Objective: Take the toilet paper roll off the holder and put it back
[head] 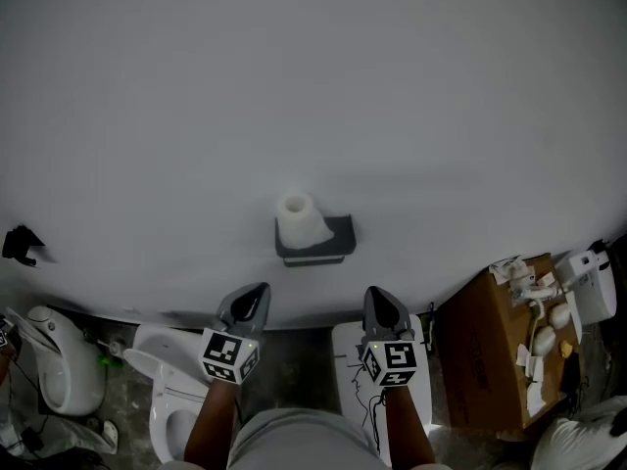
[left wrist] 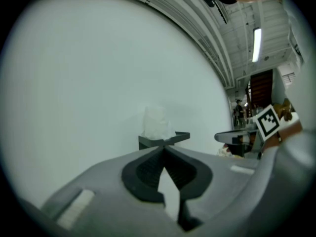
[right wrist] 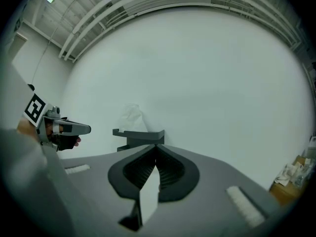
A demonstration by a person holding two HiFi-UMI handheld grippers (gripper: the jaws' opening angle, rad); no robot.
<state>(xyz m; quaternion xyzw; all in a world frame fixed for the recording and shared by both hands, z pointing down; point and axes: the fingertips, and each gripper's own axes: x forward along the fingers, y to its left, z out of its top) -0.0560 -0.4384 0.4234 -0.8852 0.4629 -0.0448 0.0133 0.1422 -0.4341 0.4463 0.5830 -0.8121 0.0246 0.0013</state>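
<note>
A white toilet paper roll (head: pixel 297 217) stands upright on a dark grey holder (head: pixel 328 241) fixed to the white wall. The left gripper view shows the roll (left wrist: pixel 156 122) above the holder's shelf (left wrist: pixel 165 139), straight beyond the jaws. In the right gripper view the roll (right wrist: pixel 133 118) shows just left of centre above the holder (right wrist: pixel 139 137). My left gripper (head: pixel 255 296) and right gripper (head: pixel 377 301) hang side by side below the holder, both apart from it. Both are shut, jaw tips meeting, with nothing between them.
A white toilet (head: pixel 168 390) and a white urinal-like fixture (head: pixel 59 360) stand on the floor at lower left. A cardboard box (head: pixel 500 346) with white fittings on it sits at lower right. A small black hook (head: pixel 22 244) is on the wall at left.
</note>
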